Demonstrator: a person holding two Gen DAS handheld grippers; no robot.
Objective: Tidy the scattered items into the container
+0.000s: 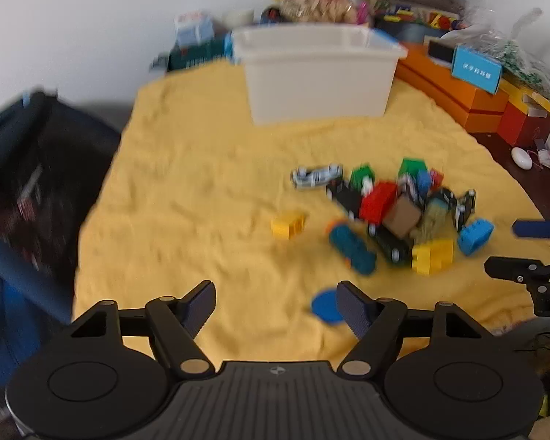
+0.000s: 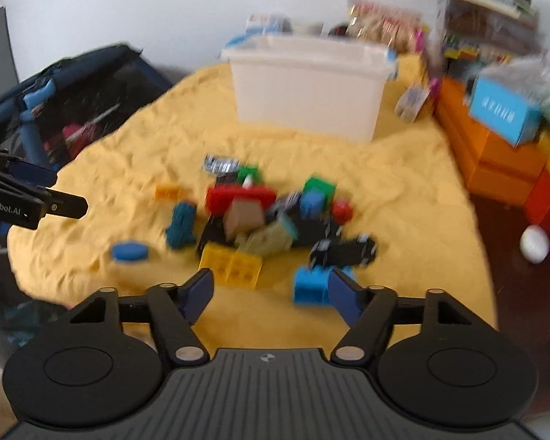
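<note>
A heap of coloured toy bricks and small toy cars [image 1: 396,212] [image 2: 271,220] lies on a yellow cloth [image 1: 201,190] [image 2: 403,198]. A lone yellow brick [image 1: 288,224] [image 2: 168,192] and a blue disc [image 1: 324,307] [image 2: 129,251] lie apart from it. The white plastic container [image 1: 317,73] [image 2: 308,86] stands upright at the far end of the cloth. My left gripper [image 1: 275,310] hovers open over bare cloth, left of the heap. My right gripper [image 2: 271,295] hangs open, nothing between its fingers, a light blue brick [image 2: 310,286] just by its right finger.
Orange boxes [image 1: 454,88] [image 2: 495,154] and a blue carton [image 1: 476,68] [image 2: 506,110] line the right side. A dark open bag [image 1: 36,161] [image 2: 88,99] sits left of the cloth. A white oval object [image 1: 521,157] [image 2: 534,244] rests on the dark table to the right. Clutter fills the back.
</note>
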